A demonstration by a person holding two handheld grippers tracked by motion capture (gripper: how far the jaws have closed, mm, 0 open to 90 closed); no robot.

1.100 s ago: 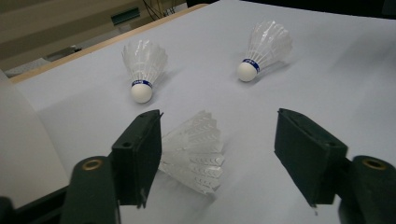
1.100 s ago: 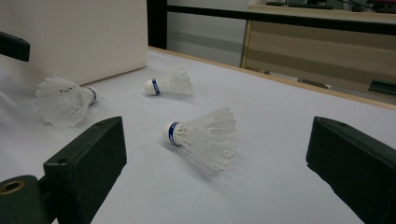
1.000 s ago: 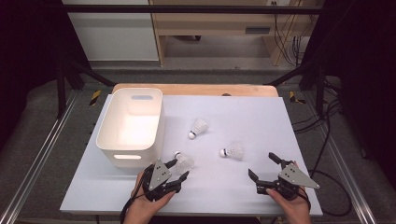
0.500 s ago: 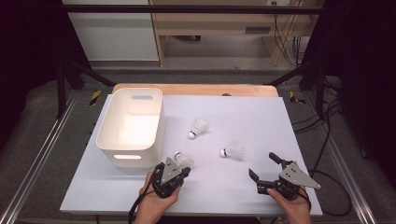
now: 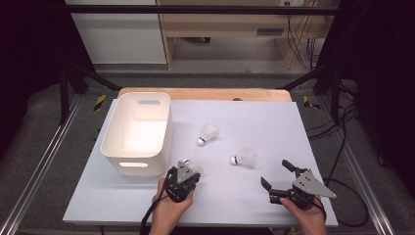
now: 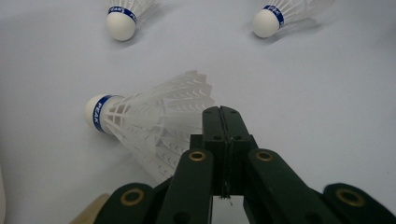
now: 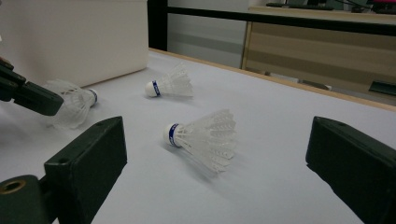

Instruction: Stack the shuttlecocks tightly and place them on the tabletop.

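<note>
Beside the white basket (image 5: 137,133), at its near right corner, the left tongs (image 5: 182,179) are seen on the pale table (image 5: 274,122), held in a person's left hand (image 5: 169,208). From the left gripper view, their jaws are pressed flat together, and the feather skirt of a shuttlecock (image 6: 149,121) is seen just beside them; whether a feather is pinched between them cannot be told. That shuttlecock is laid on its side, its white cork ringed with a blue band. A second shuttlecock (image 5: 209,133) is found farther from the person, to the right of the basket, and a third (image 5: 243,158) is found to the right of the first, both lying on their sides and well apart from each other. Well to the right of the basket, near the table's front edge, the right tongs (image 5: 278,179) are held in the right hand (image 5: 307,215) with jaws spread wide and nothing between them. Through the right gripper view, the third shuttlecock is framed ahead of the two parted jaws, on the table. A wooden board (image 5: 205,94) is seen behind the basket, under the pale sheet.
</note>
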